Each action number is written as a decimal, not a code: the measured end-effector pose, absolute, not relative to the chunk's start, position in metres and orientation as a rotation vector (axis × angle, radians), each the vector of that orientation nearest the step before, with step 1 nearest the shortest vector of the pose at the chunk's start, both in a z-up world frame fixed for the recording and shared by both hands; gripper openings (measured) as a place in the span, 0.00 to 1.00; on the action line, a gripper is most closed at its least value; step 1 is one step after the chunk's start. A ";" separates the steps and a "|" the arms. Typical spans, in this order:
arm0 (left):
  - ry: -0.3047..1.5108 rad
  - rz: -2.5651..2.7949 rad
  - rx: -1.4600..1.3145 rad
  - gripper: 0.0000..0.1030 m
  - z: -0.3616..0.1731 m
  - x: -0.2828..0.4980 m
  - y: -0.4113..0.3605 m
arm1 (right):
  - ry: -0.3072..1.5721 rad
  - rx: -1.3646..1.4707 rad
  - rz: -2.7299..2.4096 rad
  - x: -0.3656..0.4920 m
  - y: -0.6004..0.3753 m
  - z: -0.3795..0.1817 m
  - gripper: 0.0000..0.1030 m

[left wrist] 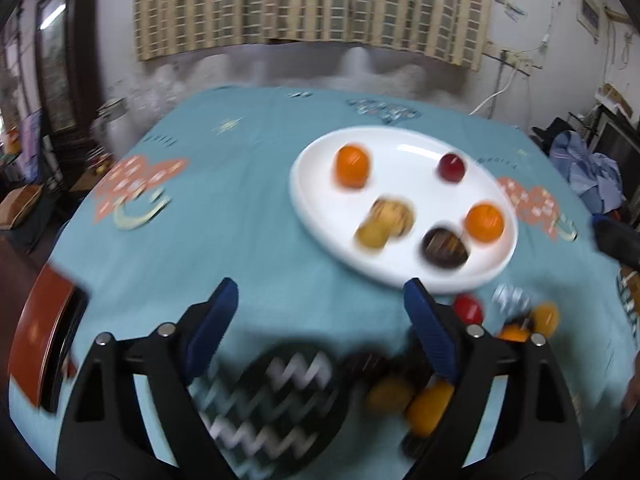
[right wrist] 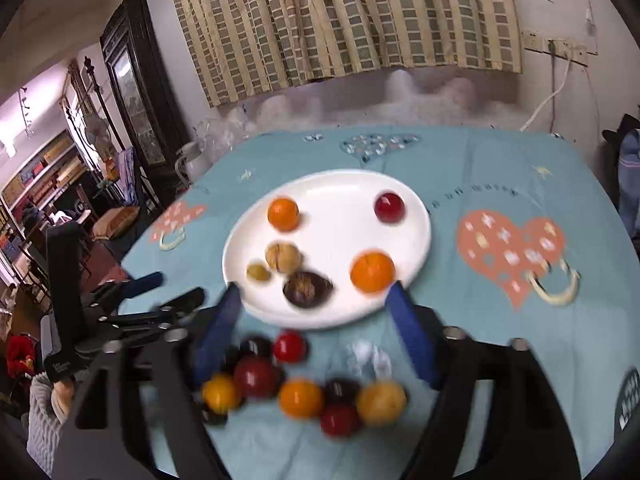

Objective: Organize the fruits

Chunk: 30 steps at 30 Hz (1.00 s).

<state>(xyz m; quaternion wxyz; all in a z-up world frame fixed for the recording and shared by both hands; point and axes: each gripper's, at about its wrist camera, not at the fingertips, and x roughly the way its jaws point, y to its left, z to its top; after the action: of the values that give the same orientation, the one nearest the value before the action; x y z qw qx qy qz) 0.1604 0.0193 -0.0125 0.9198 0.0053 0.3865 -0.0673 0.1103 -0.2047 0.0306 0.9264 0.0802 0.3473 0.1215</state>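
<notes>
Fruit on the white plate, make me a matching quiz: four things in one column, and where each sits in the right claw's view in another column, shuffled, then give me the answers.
Column one:
1. red plum
2. walnut
3. dark brown fruit
4. loose fruit pile

Column two:
A. off the white plate, on the tablecloth between the right claw fingers
B. far right part of the plate
C. near edge of the plate, left of an orange fruit
D. middle left of the plate, beside a small yellow-green fruit

Pairs: 1-B, 2-D, 3-C, 4-A
</notes>
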 end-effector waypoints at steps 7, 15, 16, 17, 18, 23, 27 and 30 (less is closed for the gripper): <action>0.890 -0.137 -0.071 0.85 -0.036 0.129 0.034 | 0.619 0.060 0.140 0.056 -0.218 0.010 0.99; 0.692 -0.205 0.217 0.87 -0.024 0.083 -0.036 | 0.665 0.022 0.106 0.060 -0.224 -0.001 0.99; 0.679 -0.214 0.259 0.87 -0.026 0.080 -0.044 | 0.667 0.032 0.103 0.060 -0.226 -0.001 0.99; 0.681 -0.223 0.281 0.87 -0.029 0.079 -0.049 | 0.668 0.054 0.101 0.060 -0.231 -0.001 0.99; 0.691 -0.232 0.299 0.87 -0.033 0.080 -0.053 | 0.669 0.074 0.099 0.061 -0.234 -0.001 0.99; 0.745 -0.287 0.292 0.51 -0.043 0.089 -0.056 | 0.702 0.155 0.106 0.066 -0.246 -0.005 0.99; 0.746 -0.321 0.312 0.45 -0.049 0.087 -0.063 | 0.724 0.206 0.134 0.068 -0.248 -0.007 0.99; 0.743 -0.330 0.338 0.44 -0.052 0.089 -0.070 | 0.731 0.198 0.153 0.068 -0.244 -0.009 0.99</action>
<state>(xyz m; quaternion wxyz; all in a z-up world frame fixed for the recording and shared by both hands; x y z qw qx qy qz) 0.0890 -0.0704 -0.0518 0.9045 0.1638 0.3598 -0.1599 0.0680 -0.2441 -0.0086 0.9262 0.0964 0.3567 0.0744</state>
